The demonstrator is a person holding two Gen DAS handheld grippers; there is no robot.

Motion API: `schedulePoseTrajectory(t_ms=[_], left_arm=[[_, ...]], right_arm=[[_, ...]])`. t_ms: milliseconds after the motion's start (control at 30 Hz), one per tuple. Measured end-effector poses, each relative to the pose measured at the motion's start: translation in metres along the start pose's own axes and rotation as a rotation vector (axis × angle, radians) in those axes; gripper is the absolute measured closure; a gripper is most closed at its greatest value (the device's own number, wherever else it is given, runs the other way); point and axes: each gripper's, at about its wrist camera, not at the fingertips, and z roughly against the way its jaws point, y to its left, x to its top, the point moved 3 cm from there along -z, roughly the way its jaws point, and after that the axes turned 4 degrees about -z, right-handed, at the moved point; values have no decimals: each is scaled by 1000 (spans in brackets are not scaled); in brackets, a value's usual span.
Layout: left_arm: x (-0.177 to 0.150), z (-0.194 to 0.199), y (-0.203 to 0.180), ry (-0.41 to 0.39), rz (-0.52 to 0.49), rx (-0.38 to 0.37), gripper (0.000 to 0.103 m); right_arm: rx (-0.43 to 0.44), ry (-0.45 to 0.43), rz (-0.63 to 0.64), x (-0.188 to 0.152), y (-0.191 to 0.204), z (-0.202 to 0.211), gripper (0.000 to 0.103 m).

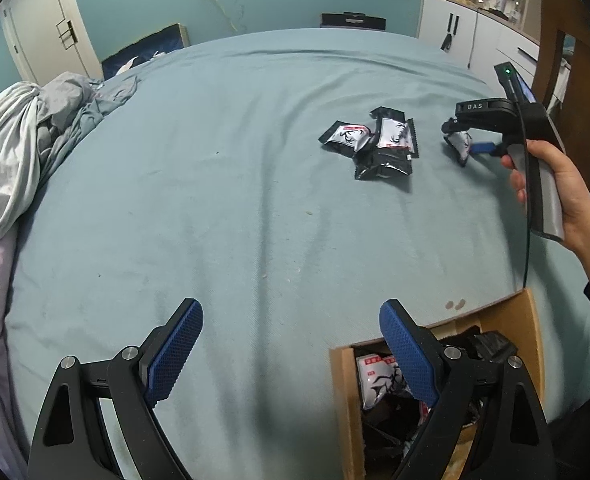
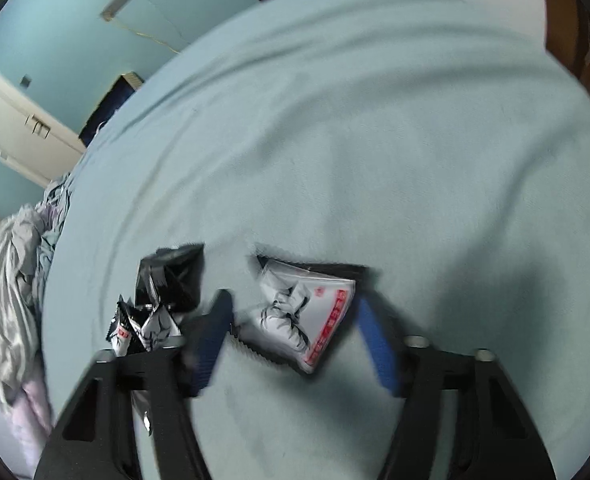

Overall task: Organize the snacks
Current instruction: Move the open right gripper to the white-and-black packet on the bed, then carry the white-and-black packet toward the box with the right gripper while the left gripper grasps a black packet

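Blue-padded fingers of the left tongs (image 1: 291, 344) are seen closest to the left wrist camera, spread wide with nothing between them, held above the pale blue bed sheet (image 1: 223, 200). Under the right-hand finger an open cardboard box (image 1: 345, 396) is partly covered; black and white snack packets (image 1: 379, 380) are lying inside it. Farther up the bed, a small heap of three or four black and white packets (image 1: 371, 144) is seen lying on the sheet, some overlapping. Just to the right of that heap, the right tongs (image 1: 465, 146) are held by a hand (image 1: 563, 196) in a dark sleeve, with a single packet (image 1: 459, 143) between the fingers.

From the right wrist view, which is blurred, that white packet with red print (image 2: 307, 316) is seen lying tilted on the sheet between the two blue pads, at a narrowed gap. One edge is close against the right pad, while a sliver of sheet appears to be left at the other pad; whether the packet is actually pinched cannot be told. The heap (image 2: 159, 304) lies just to the left of these tongs. Crumpled grey bedding (image 1: 19, 152) is piled at the bed's left edge.
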Motion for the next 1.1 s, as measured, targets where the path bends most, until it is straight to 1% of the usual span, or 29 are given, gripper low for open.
schedulePoseTrajectory(t_ms=[33, 100, 167, 267, 367, 433, 500, 600, 667, 733, 767, 833, 900, 967, 1033, 1100], left_arm=[[0, 0, 0, -3, 1, 2, 12], [-1, 1, -1, -15, -3, 13, 12], [0, 2, -1, -34, -18, 39, 12], [3, 7, -1, -74, -34, 63, 12], [7, 14, -3, -133, -67, 104, 11], [12, 14, -5, -155, -100, 122, 10], [19, 11, -13, -150, -161, 121, 7], [34, 0, -35, -112, -265, 118, 3], [47, -10, -52, -83, -307, 91, 2], [58, -24, -64, -36, -314, 61, 0], [67, -37, -72, 8, -308, 39, 0], [77, -55, -85, 67, -301, 10, 0], [92, -76, -98, 105, -288, 11, 0], [104, -92, -110, 121, -279, 21, 0], [115, -110, -121, 140, -263, 14, 0], [124, -130, -131, 179, -240, -8, 0]], right_arm=[[7, 5, 21, 0, 3, -1, 63], [33, -7, 27, -2, 3, 1, 68], [45, -21, 26, -7, 1, 5, 71], [69, -28, 14, -15, 3, 17, 72], [140, -28, -59, -32, 0, 48, 72], [196, -15, -118, -48, 0, 74, 72], [235, -7, -103, -60, 5, 98, 72], [232, -67, -27, -88, 11, 150, 72], [235, -106, -7, -109, 6, 176, 72], [243, -129, -15, -133, -5, 193, 72], [245, -134, -31, -147, -13, 197, 72], [255, -124, -87, -174, -31, 201, 72], [267, -117, -146, -191, -45, 203, 72], [261, -107, -177, -196, -51, 200, 72], [258, -90, -196, -188, -55, 189, 72], [283, -64, -229, -174, -53, 172, 72]])
